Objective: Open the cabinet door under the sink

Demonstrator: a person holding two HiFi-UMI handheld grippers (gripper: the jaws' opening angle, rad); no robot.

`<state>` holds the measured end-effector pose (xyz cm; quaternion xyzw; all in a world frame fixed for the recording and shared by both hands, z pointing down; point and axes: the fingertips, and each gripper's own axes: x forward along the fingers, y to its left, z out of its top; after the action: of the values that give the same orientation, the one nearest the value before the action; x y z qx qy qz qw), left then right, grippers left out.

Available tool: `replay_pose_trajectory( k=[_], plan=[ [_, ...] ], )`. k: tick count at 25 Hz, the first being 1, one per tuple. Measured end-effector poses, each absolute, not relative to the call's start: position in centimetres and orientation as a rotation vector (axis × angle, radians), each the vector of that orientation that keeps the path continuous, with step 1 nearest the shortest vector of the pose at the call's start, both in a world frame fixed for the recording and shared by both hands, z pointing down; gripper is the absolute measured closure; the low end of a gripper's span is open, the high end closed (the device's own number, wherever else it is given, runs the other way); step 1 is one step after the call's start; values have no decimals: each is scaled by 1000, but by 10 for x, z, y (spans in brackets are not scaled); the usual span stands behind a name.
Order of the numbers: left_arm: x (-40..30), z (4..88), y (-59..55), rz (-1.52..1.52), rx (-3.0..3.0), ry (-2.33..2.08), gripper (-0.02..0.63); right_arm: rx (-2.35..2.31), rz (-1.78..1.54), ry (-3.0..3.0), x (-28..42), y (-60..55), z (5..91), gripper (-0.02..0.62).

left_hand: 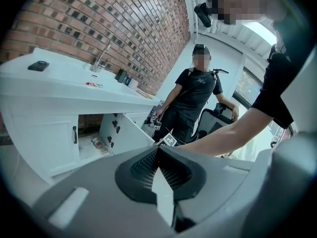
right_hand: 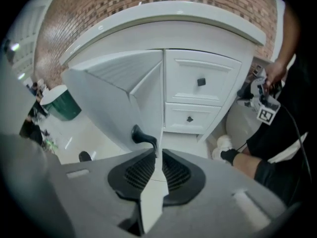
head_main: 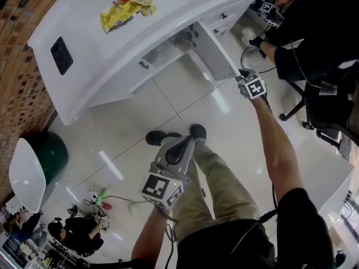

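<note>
The white sink cabinet (head_main: 112, 66) stands against the brick wall. Its right-hand door (head_main: 216, 52) is swung out towards me. In the right gripper view the door (right_hand: 114, 98) fills the left, and its free edge with the black handle (right_hand: 143, 135) runs down into the narrow gap of my right gripper (right_hand: 158, 155). The pads stand just off either side of that edge, so this gripper is open. In the head view the right gripper (head_main: 242, 75) is at the door's outer corner. My left gripper (head_main: 185, 144) hangs low by my legs, shut and empty, and looks at the open cabinet (left_hand: 126, 133).
The left cabinet door (left_hand: 74, 134) stays closed and a bottle (left_hand: 96, 143) lies inside. Two drawers (right_hand: 198, 83) sit right of the open door. Another person (left_hand: 193, 103) stands close by with a gripper (head_main: 269, 7). A green bin (head_main: 50, 156) and a chair base (head_main: 303, 111) stand on the floor.
</note>
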<state>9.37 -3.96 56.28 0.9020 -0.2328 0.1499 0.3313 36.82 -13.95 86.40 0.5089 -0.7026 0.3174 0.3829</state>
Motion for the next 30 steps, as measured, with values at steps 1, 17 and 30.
replay_pose_trajectory(
  k=[1, 17, 30],
  plan=[
    [94, 562, -38, 393, 2355, -609, 591, 1324, 858, -1792, 368, -137, 863, 566],
    [70, 505, -11, 401, 2375, -635, 590, 1296, 826, -1884, 283, 18, 771, 579],
    [65, 386, 17, 336, 2431, -737, 589, 1131, 543, -2364, 125, -6, 560, 603]
  ],
)
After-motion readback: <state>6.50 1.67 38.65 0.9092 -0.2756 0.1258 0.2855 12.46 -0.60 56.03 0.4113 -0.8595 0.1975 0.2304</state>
